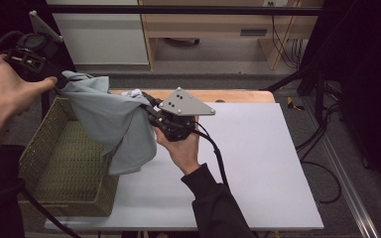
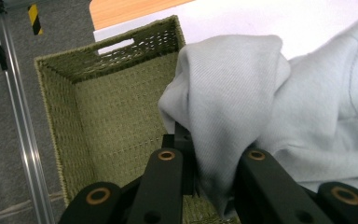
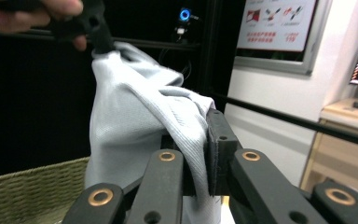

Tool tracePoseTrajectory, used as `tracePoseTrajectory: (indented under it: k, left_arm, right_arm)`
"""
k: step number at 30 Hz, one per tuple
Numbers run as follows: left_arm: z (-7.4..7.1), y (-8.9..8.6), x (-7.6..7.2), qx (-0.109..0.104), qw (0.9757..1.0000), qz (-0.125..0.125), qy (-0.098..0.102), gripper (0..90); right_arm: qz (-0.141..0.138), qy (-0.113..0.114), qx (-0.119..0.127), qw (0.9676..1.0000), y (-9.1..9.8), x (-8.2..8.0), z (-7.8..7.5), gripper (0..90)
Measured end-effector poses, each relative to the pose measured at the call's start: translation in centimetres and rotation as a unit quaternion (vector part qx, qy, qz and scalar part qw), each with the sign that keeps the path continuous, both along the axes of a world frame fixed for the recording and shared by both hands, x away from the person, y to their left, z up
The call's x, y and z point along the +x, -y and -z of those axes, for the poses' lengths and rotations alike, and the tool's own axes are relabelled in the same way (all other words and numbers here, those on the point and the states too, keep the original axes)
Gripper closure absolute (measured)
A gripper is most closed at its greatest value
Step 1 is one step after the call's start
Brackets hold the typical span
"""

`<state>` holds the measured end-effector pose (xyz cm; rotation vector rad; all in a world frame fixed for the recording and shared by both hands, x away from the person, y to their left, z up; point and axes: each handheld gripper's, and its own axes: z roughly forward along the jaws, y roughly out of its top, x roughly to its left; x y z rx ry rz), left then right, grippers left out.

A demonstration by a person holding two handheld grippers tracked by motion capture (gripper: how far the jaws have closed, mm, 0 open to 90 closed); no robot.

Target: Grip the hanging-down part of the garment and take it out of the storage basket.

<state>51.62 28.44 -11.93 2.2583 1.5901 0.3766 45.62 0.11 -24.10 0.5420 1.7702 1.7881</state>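
Note:
A pale grey-blue cloth garment (image 1: pixel 113 119) hangs in the air between both grippers, over the right side of a green woven basket (image 1: pixel 54 163). My left gripper (image 1: pixel 59 82) is raised at the upper left and is shut on one bunched corner of the cloth (image 2: pixel 223 116). My right gripper (image 1: pixel 149 111) is lower, at the table's middle, and is shut on another edge of the cloth (image 3: pixel 135 121). In the right gripper view the left gripper (image 3: pixel 98 35) pinches the cloth's top. The cloth's lower end drapes against the basket's right wall.
The basket (image 2: pixel 107 112) stands on the left part of a white table top (image 1: pixel 258 158), with a wooden strip (image 1: pixel 238 95) along the far edge. Cables and a shelf unit lie beyond the table. A metal rail (image 2: pixel 18 135) runs along the floor.

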Motion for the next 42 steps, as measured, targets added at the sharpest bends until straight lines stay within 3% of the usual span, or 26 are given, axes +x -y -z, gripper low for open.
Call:
tracePoseTrajectory:
  k: [10, 18, 23, 24, 25, 26, 27, 28, 29, 30, 31, 32, 33, 34, 35, 36, 40, 42]
  left_arm:
    - [-0.4, 1.2, -0.1, -0.013, 0.9997, 0.02, 0.004, 82.3]
    - [-0.4, 2.0, -0.1, -0.008, 0.9996, 0.027, 0.006, 82.3]
    - [-0.3, 2.1, -0.1, -0.004, 0.9996, 0.026, 0.004, 82.3]
    - [-0.2, 2.1, 0.0, -0.003, 0.9996, 0.028, 0.003, 82.3]
    - [-0.1, 2.2, 0.0, -0.003, 0.9996, 0.027, 0.001, 82.3]
    - [0.0, 2.4, 0.0, -0.004, 0.9996, 0.03, 0.001, 82.3]
    - [0.0, 2.4, 0.0, -0.004, 0.9996, 0.03, 0.001, 82.3]
    - [0.1, 2.5, 0.1, -0.003, 0.9994, 0.033, 0.0, 82.3]
    - [0.1, 2.5, 0.1, -0.003, 0.9994, 0.033, 0.0, 82.3]
    - [0.1, 2.8, 0.2, -0.001, 0.9994, 0.036, -0.001, 82.3]
    - [0.1, 2.8, 0.2, -0.001, 0.9994, 0.036, -0.001, 82.3]
    - [0.2, 2.9, 0.2, 0.0, 0.9993, 0.037, -0.001, 82.3]
    - [0.2, 3.0, 0.1, -0.001, 0.9993, 0.037, -0.003, 82.3]
    - [0.2, 3.1, 0.2, 0.001, 0.9992, 0.039, -0.003, 82.3]
    - [0.3, 3.3, 0.1, 0.001, 0.9993, 0.038, -0.005, 82.3]
    - [0.4, 3.3, 0.2, 0.006, 0.9991, 0.04, -0.006, 82.3]
    - [0.7, 3.5, 0.3, 0.007, 0.9992, 0.039, -0.009, 82.3]
    - [0.8, 3.5, 0.3, 0.011, 0.9991, 0.04, -0.009, 82.3]
  right_arm:
    - [0.021, 0.023, 0.015, 0.9994, 1.6, -0.7, -2.2, 85.2]
    - [0.022, 0.02, 0.007, 0.9995, 2.4, -0.8, -1.9, 85.0]
    - [0.019, -0.012, -0.017, 0.9996, 2.8, -0.1, 1.0, 84.6]
    - [0.019, -0.012, -0.017, 0.9996, 2.8, -0.1, 1.0, 84.6]
    - [0.018, -0.019, -0.024, 0.9994, 2.8, 0.1, 1.9, 84.4]
    - [0.012, -0.04, -0.032, 0.9986, 2.8, 0.3, 3.8, 84.2]
    - [0.012, -0.04, -0.032, 0.9986, 2.8, 0.3, 3.8, 84.2]
    - [0.006, -0.058, -0.037, 0.9976, 2.7, 0.4, 5.3, 83.9]
    - [0.006, -0.058, -0.037, 0.9976, 2.7, 0.4, 5.3, 83.9]
    - [-0.004, -0.075, -0.046, 0.9961, 2.4, 0.5, 7.0, 83.7]
    - [-0.004, -0.075, -0.046, 0.9961, 2.4, 0.5, 7.0, 83.7]
    - [-0.018, -0.097, -0.053, 0.9937, 1.9, 0.5, 8.6, 83.4]
    - [-0.018, -0.097, -0.053, 0.9937, 1.9, 0.5, 8.6, 83.4]
    - [-0.03, -0.115, -0.061, 0.9911, 1.2, 0.5, 10.2, 83.0]
    - [-0.03, -0.115, -0.061, 0.9911, 1.2, 0.5, 10.2, 83.0]
    - [-0.042, -0.132, -0.07, 0.9879, 0.5, 0.6, 11.4, 82.2]
    - [-0.052, -0.152, -0.074, 0.9843, -1.0, 0.5, 13.1, 78.8]
    - [-0.052, -0.15, -0.083, 0.9838, -1.7, 0.7, 13.8, 76.6]
